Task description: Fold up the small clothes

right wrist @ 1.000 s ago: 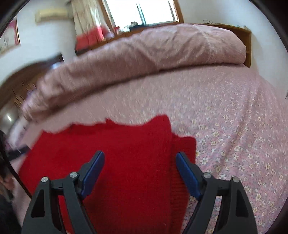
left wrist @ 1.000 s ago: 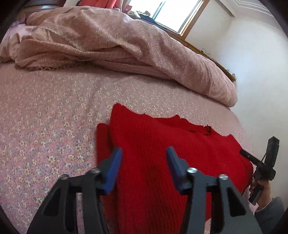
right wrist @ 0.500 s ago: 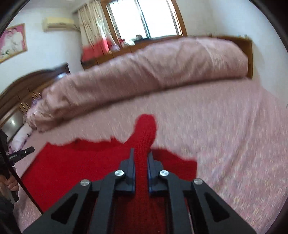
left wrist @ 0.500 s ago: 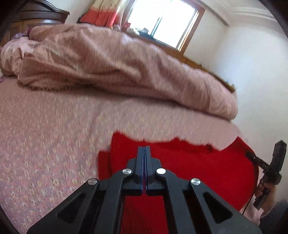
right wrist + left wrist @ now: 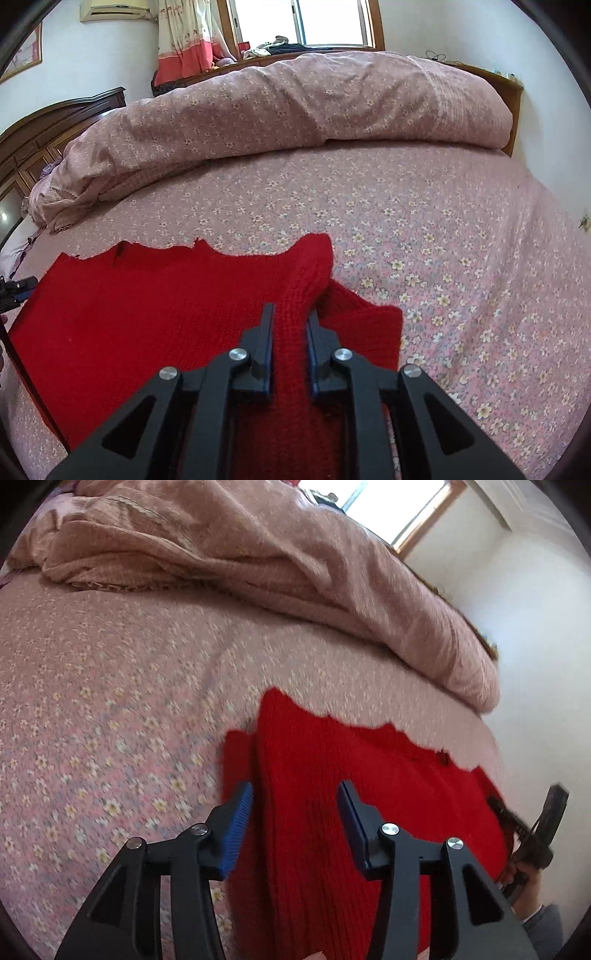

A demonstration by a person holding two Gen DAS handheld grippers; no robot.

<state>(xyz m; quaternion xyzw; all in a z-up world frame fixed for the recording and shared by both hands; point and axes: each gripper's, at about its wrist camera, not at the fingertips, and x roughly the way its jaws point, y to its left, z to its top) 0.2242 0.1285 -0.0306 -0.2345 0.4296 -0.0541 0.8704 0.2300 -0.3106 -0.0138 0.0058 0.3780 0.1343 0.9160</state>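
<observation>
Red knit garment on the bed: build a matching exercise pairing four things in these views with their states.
1. left gripper
2. right gripper
3. red knit garment
4. quilt

a. heaped along the far side of the bed
b. spread on the flowered sheet
c. open, pads clear of the knit
d. clamped on a raised fold of knit

Pairs: 1-c, 2-d, 3-b, 4-a

You see a solid red ribbed knit sweater [image 5: 166,314] on your bed sheet [image 5: 443,258], pink with small white-and-yellow flowers. The duvet [image 5: 295,107] is dusty pink with pale blossoms. Your black tongs [image 5: 293,819] carry blue pads [image 5: 236,830].
</observation>
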